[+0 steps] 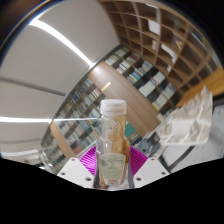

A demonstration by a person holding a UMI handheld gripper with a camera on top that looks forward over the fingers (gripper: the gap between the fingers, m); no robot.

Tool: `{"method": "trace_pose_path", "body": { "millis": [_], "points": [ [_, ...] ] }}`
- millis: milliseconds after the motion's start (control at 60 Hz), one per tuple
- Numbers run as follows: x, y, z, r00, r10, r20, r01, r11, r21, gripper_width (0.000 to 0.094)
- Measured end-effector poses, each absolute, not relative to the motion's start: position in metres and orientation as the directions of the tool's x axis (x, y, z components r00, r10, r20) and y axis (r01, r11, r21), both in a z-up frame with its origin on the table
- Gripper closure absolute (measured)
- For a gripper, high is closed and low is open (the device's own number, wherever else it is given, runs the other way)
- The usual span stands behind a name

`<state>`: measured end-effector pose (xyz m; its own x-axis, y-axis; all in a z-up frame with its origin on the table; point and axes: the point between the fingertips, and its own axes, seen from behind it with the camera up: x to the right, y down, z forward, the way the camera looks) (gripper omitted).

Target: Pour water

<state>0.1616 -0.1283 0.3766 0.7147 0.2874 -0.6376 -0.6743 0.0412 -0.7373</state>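
Note:
A clear plastic water bottle (113, 145) with a white cap (114, 103) stands upright between my fingers, its lower body pressed between the two magenta pads (90, 159). My gripper (112, 165) is shut on the bottle and holds it up in the air, the view tilted so the room leans. A clear plastic cup (188, 122) shows to the right of the bottle, beyond the fingers and higher than them. I cannot tell the water level in the bottle.
Bookshelves (140, 70) with several rows of books fill the room behind the bottle. A white ceiling with long light strips (60, 40) lies to the left. A clear sheet or film (75, 135) spreads left of the bottle.

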Motion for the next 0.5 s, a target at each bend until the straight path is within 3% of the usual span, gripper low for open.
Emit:
{"method": "trace_pose_path", "body": {
  "millis": [67, 167, 283, 300, 350, 500],
  "points": [
    [0.2, -0.132, 0.376, 0.868, 0.192, -0.458, -0.483, 0.111, -0.869, 0.0546],
    [0.247, -0.119, 0.325, 0.977, 0.038, -0.212, -0.215, 0.097, -0.972, 0.0546],
    [0.272, -0.112, 0.255, 0.998, -0.057, -0.032, -0.035, -0.049, -0.998, 0.0547],
    [0.28, -0.106, 0.231, 0.998, -0.059, -0.015, -0.019, -0.068, -0.997, 0.0547],
    [0.294, -0.098, 0.181, 0.998, -0.06, 0.01, 0.002, -0.126, -0.992, 0.0547],
    [0.299, -0.102, 0.096, 0.998, -0.058, 0.036, 0.019, -0.281, -0.96, 0.0547]
  ]
}}
